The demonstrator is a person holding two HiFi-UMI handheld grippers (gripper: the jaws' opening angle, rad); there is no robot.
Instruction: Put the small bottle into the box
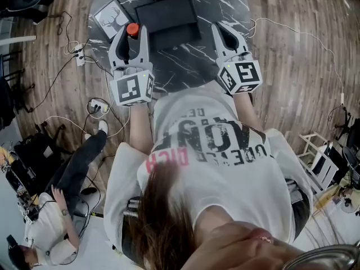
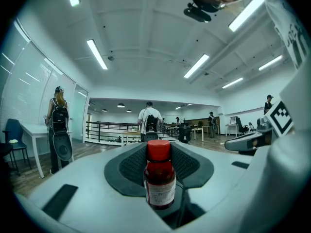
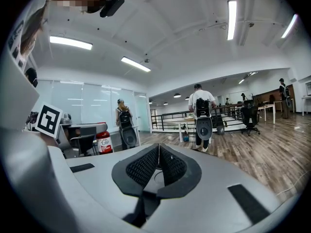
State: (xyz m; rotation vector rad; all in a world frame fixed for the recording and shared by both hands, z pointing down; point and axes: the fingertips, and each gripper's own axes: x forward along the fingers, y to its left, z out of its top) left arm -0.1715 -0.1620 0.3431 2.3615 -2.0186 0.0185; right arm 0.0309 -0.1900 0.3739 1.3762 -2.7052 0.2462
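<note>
The small brown bottle with a red cap (image 1: pixel 132 30) stands upright between the jaws of my left gripper (image 1: pixel 130 35), which is shut on it. In the left gripper view the bottle (image 2: pixel 159 178) fills the gap between the dark pads (image 2: pixel 131 166). A flat black box (image 1: pixel 169 17) lies on the dark marble table (image 1: pixel 225 1), just ahead and to the right of the bottle. My right gripper (image 1: pixel 223 34) hovers at the box's right side, its pads (image 3: pixel 167 164) pressed together with nothing between them. From the right gripper view the bottle (image 3: pixel 103 141) shows at the left.
A card with a deer picture (image 1: pixel 111 17) lies on the table left of the box. Cables and a power strip (image 1: pixel 79 54) run over the wooden floor at the left. A person sits on the floor at lower left (image 1: pixel 50 212). A white rack (image 1: pixel 320 159) stands at the right.
</note>
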